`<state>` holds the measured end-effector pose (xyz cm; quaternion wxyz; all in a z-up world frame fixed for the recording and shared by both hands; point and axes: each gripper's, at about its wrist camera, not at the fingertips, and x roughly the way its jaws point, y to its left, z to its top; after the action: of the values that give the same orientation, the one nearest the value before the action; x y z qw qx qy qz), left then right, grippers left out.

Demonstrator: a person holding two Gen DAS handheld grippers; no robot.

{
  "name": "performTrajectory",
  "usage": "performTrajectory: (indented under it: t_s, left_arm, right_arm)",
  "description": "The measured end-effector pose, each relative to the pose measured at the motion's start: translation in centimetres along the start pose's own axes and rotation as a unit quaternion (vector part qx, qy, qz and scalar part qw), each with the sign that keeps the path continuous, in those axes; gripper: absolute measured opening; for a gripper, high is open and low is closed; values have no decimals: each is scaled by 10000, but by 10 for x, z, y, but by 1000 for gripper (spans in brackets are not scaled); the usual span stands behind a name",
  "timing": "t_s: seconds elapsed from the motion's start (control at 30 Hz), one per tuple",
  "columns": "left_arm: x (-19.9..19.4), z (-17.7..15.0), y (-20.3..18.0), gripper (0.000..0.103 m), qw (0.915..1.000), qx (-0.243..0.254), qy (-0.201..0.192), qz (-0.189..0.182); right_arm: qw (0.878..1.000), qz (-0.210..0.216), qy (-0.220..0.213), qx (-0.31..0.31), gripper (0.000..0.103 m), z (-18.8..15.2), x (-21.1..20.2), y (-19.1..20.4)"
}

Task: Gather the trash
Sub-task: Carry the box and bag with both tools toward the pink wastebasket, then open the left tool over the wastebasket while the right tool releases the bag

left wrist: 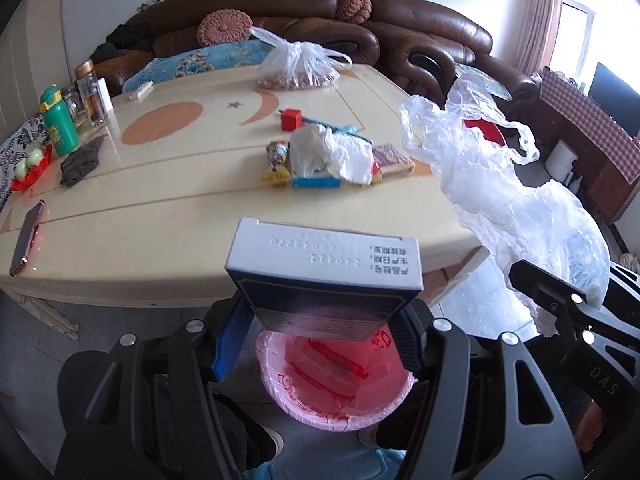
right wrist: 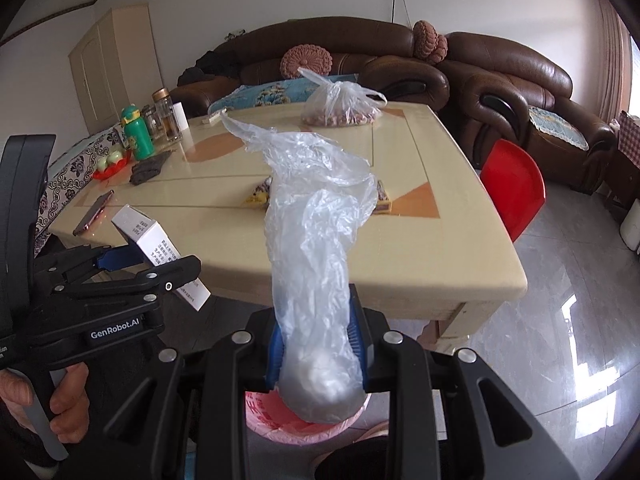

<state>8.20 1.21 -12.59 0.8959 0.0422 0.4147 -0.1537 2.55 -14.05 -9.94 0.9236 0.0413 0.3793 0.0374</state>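
One box, stamped "240411", pinched by left hand-held gripper; one plastic bag pinched by right hand-held gripper, "GenRobot.AI" branded

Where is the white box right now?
The white box is clamped in the left gripper, off the table's near edge and above the pink-lined bin.

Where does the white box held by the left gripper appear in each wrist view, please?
Left wrist: the box is at bottom centre, above the pink bin.
Right wrist: the box is at lower left.
Shared landmark: the green bottle on the table.
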Motion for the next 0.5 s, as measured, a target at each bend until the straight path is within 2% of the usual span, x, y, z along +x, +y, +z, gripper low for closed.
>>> performTrajectory:
  t_s: [0.2, 0.5]
  left_arm:
    - [14, -15, -2, 62, 9996, 142, 228, -130]
    - [44, -47, -6, 62, 9959, 327, 666, -517]
  right_arm:
    - [9994, 37, 313, -104, 27, -18, 12, 8]
    - [9953, 194, 923, -220, 27, -48, 39, 14]
